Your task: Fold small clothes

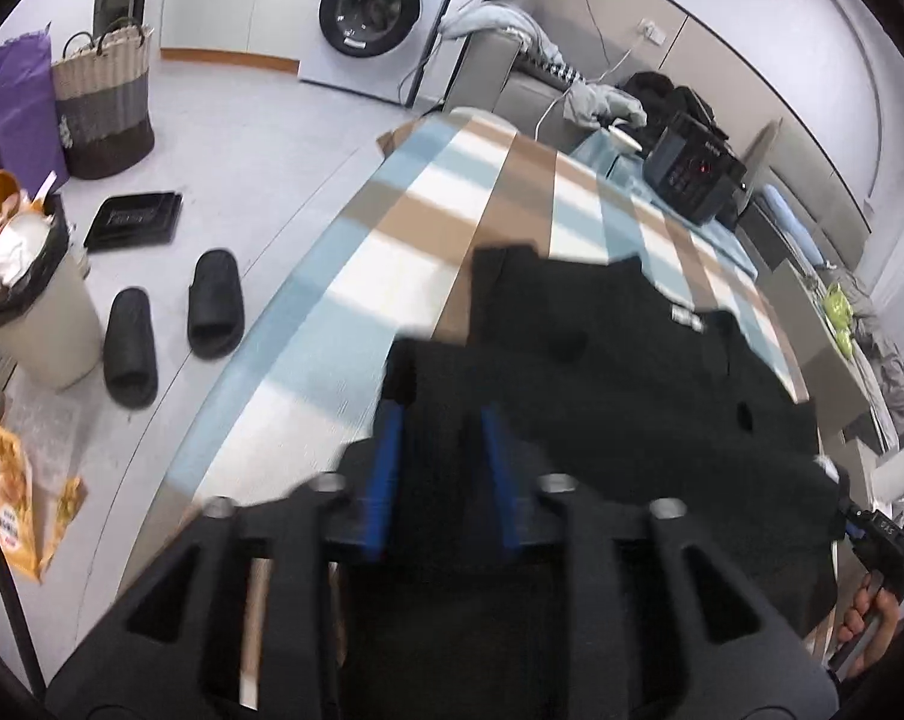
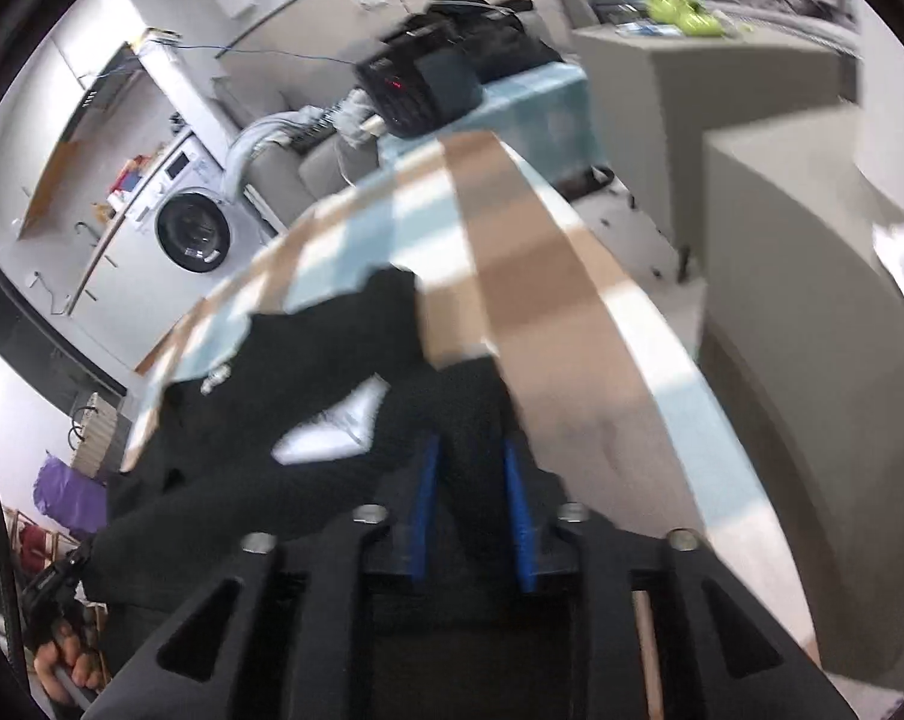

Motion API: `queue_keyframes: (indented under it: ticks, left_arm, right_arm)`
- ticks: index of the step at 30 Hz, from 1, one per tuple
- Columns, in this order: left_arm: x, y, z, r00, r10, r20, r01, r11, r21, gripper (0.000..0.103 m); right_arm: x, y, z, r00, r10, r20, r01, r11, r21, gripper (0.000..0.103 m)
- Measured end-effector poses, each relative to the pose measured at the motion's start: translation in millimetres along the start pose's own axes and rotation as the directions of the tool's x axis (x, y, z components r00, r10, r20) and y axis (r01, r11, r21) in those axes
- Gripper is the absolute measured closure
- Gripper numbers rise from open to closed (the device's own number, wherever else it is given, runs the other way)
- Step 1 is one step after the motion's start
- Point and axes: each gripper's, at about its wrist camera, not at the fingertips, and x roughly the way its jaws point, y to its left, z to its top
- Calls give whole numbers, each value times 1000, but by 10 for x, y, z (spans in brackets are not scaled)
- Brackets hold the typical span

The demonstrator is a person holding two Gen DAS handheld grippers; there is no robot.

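Black knit fills the gap between the blue pads of my left claw (image 1: pixel 440 474), and the same dark fabric sits between the pads of my right claw (image 2: pixel 473 510). I read both claws as clamped on the black garment (image 1: pixel 602 372), each on one near corner, though blur softens the edges and I can't see how deep either bite goes.

From the claws outward, the garment drapes forward over the counter (image 1: pixel 344 276), which wears a checked cloth of blue, white and tan. Its far part lies on that cloth, with a small white label (image 1: pixel 686 318) showing near the neckline. In the right wrist view a pale patch (image 2: pixel 332 426) shows through a gap in the fabric; I can't tell what it is. Past the garment, at the counter's far end, stands a black box with a red light (image 1: pixel 692 180).

My judgement is that I'm mid-fold, carrying the near edge toward the far edge. To do it well I'd keep both claws level with each other and the same distance apart, so the lifted edge stays taut and lands square. I'd travel low over the cloth, lay the edge down before releasing, and let go with both claws together. Uneven pull would skew the fold or drag the lower layer along the cloth.
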Motion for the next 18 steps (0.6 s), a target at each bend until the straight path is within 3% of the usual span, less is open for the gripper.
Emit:
queue_keyframes:
  ticks: [1,3,9,15,17,18]
  left_arm:
    - [-38,48,-80,1000,7,-3,-7,1000,-14,50]
    - [-99,125,-235,1000,6,-17,-7,999,-35,43]
    - [-196,152,-659,998,18,-63,-19,1000,-17,43]
    - [-294,63,-966,997,25,-77,-22,999,30,43]
    - [-328,24,-1043,997,19,-71,-15,999,51,52]
    - [-359,10,-1084,998,6,-64,-2,998,55,63]
  right_arm:
    - [-59,-61,-62,1000,3,-4,-3,1000,4,60]
    - [-207,-189,-234,1000,3,-14,-3,1000,11,60]
    - [-441,-260,-723,995,62,-76,-64,998,-22,60]
    - [-462,-117,-892,994,74,-85,-81,994,-80,60]
    - [-460,-68,-898,994,69,-81,-76,992,-99,74]
    - [-463,-40,-895,995,63,-74,-71,991,-112,83]
